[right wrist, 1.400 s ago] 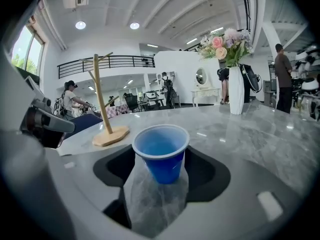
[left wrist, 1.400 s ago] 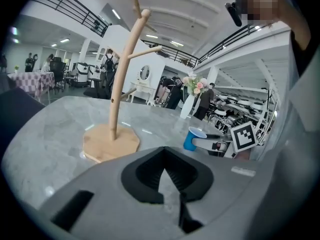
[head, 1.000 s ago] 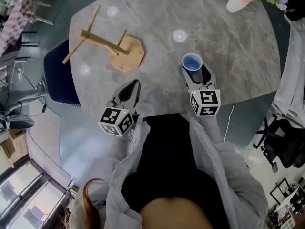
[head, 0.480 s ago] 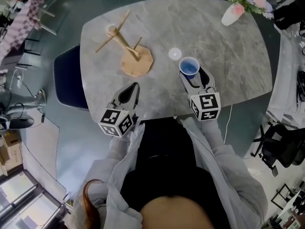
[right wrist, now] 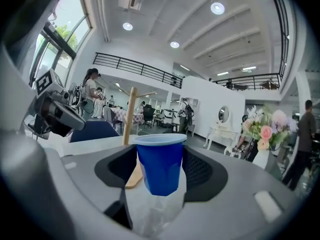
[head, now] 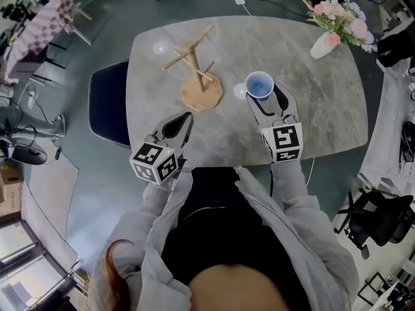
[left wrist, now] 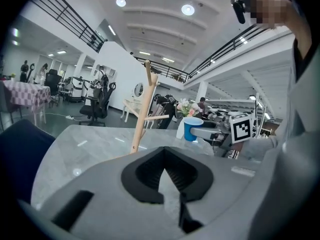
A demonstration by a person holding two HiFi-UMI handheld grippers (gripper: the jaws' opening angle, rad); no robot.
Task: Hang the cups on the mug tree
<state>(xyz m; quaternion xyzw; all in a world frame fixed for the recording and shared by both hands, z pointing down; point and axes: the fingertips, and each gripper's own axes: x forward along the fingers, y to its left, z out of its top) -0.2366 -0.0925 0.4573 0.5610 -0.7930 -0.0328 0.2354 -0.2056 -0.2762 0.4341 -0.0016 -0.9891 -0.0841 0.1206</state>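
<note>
Grey marble table (head: 318,102) — dark floor (head: 107,24), navy chair (head: 107,105) beside.

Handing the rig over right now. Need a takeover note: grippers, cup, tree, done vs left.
Left gripper: shut, empty, above the table near its front edge.
Right gripper: shut on the blue cup, which it holds upright with the rim up.
Mug tree: upright on the table between the two grippers and beyond them; no cup on its pegs.
Done: cup grasped.
Left: carry the cup to the tree and hang it on a peg, probably upended.
</note>
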